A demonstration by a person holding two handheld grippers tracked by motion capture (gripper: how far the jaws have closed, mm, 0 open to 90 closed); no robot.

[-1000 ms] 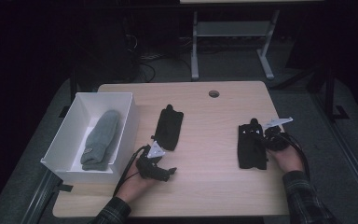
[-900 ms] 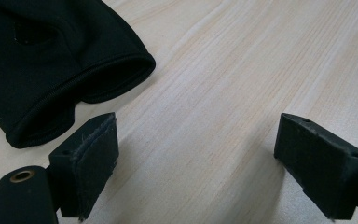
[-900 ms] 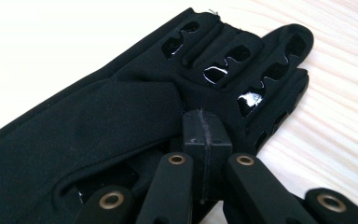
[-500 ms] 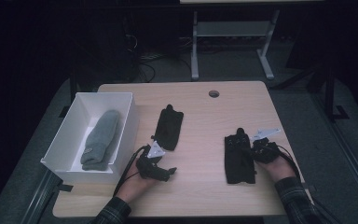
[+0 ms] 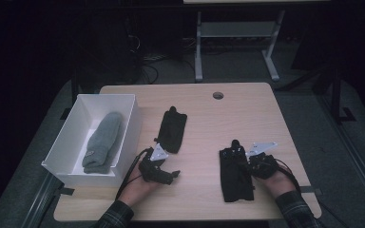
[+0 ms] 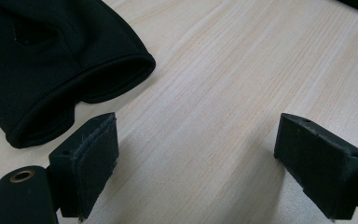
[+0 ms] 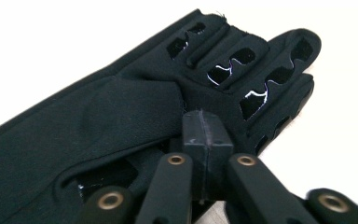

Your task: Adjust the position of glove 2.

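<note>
Between the closed black fingers [image 7: 204, 140] of the right gripper [image 5: 259, 164] lies a plain black glove [image 7: 121, 121]. Just beside the left gripper's [image 5: 159, 171] black fingers [image 6: 91, 163] sits a second black glove [image 5: 172, 129], over pale wood-grain table [image 6: 223, 93]. Further out from them, a grey mitten [image 5: 102, 142] with a small dark label rests in a white box [image 5: 71, 142].

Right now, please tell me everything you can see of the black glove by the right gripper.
The black glove lies flat on the wooden table, near its front edge, fingers pointing away from the person. It looks like thin stretch fabric, with slit openings along the fingers and a creased fold across the palm. The right gripper has its jaws shut on the fabric near the finger bases.
</note>
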